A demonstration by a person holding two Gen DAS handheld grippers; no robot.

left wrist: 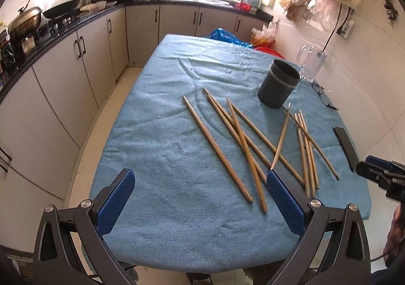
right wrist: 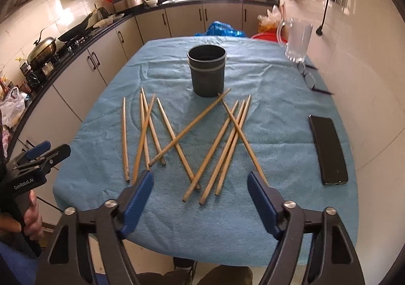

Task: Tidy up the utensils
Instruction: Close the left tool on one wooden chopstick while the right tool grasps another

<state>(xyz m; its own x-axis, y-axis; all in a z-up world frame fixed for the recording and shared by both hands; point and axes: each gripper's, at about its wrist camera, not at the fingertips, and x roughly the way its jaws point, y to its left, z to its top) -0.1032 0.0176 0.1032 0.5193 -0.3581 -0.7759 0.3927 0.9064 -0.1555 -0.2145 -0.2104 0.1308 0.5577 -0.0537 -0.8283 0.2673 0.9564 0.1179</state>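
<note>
A: A small kitchen with grey cabinets under a dark counter, and in the middle a table under a blue cloth [right wrist: 253, 229]. Where do the utensils lie?

B: The wooden chopsticks [right wrist: 177, 138] are scattered loose on the cloth, just ahead of both grippers. From the right gripper [right wrist: 200, 182] they fan out directly beyond its fingertips, several crossing one another. One lies tilted with its far end beside the foot of the dark holder cup [right wrist: 207, 71].

A: And the cup?

B: It stands upright and looks empty, beyond the chopsticks, straight ahead of the right gripper. From the left gripper [left wrist: 201, 181] it sits ahead and off to the right [left wrist: 278, 84].

A: How do the grippers stand?

B: Both have their blue-padded jaws spread apart with nothing between the pads. The left gripper's jaws are very wide; its right finger sits over the near ends of a few chopsticks [left wrist: 243, 143], though whether it touches them cannot be told. The right gripper's jaws are somewhat less wide, poised over the near ends of the sticks without gripping any.

A: Anything else around?

B: To the right of the right gripper a black phone [right wrist: 327, 149] lies flat on the cloth. Farther off on that side are a pair of glasses [right wrist: 310, 79] and a clear glass mug [right wrist: 297, 41]. A hand [right wrist: 31, 214] holds the left gripper's handle at the left edge of the right wrist view.
</note>
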